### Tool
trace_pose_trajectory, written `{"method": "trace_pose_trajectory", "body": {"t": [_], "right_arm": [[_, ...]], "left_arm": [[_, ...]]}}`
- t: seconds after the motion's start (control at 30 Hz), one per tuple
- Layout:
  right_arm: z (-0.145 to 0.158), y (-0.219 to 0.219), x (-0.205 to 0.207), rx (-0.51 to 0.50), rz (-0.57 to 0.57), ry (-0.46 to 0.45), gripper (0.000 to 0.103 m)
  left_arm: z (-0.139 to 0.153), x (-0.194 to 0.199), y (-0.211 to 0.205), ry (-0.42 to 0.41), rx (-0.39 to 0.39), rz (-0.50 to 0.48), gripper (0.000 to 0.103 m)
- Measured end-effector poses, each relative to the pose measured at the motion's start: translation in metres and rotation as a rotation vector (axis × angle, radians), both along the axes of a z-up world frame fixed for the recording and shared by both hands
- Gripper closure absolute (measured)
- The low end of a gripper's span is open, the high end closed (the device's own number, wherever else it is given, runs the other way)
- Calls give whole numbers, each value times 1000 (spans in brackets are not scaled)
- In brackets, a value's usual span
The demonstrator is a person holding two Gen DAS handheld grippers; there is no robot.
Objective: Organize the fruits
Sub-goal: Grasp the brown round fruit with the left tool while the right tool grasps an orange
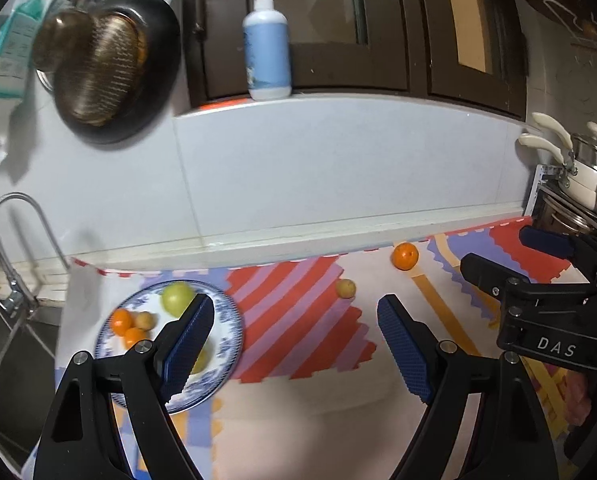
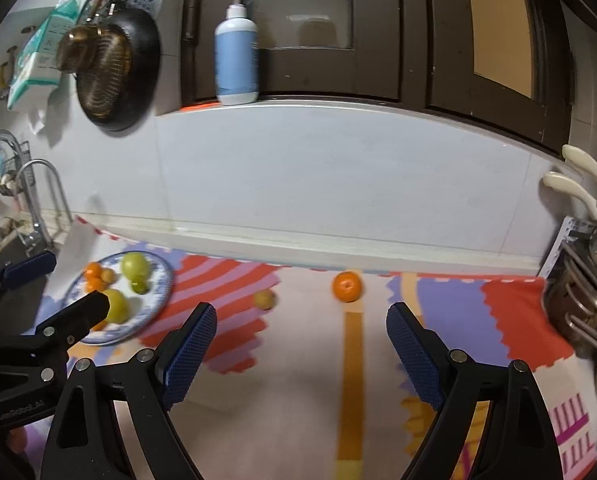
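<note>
A blue-and-white plate [image 1: 230, 332] [image 2: 160, 284] at the left of the patterned mat holds several fruits: green apples [image 1: 177, 298] [image 2: 135, 265], small oranges [image 1: 122, 319] [image 2: 93, 270] and a small yellow fruit. A small yellow fruit [image 1: 345, 288] [image 2: 264, 299] and an orange [image 1: 405, 255] [image 2: 347, 286] lie loose on the mat near the wall. My left gripper [image 1: 294, 344] is open and empty, its left finger over the plate. My right gripper [image 2: 300, 350] is open and empty, short of the loose fruits; it also shows in the left wrist view [image 1: 498, 256].
A sink and tap [image 1: 14, 248] lie left of the plate. Stacked pots with cream handles [image 1: 578, 168] [image 2: 578, 304] stand at the right edge. A pump bottle [image 1: 267, 52] stands on the ledge above the tiled wall. Pans [image 1: 106, 68] hang at upper left.
</note>
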State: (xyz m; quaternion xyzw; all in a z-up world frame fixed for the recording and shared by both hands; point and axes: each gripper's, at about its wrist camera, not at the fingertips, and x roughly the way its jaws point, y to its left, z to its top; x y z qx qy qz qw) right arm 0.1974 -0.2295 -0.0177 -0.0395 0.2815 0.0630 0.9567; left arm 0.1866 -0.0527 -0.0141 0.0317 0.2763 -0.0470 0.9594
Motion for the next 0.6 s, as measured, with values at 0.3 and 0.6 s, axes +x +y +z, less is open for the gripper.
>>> {"method": "trace_pose_trajectory", "body": {"t": [0.3, 0.6], "right_arm": [[-29, -26, 54, 6, -29, 73, 16], [-69, -37, 109, 27, -25, 175, 21]], "left_arm": [[-36, 61, -26, 100, -21, -44, 22], [-72, 114, -43, 203, -20, -83, 32]]}}
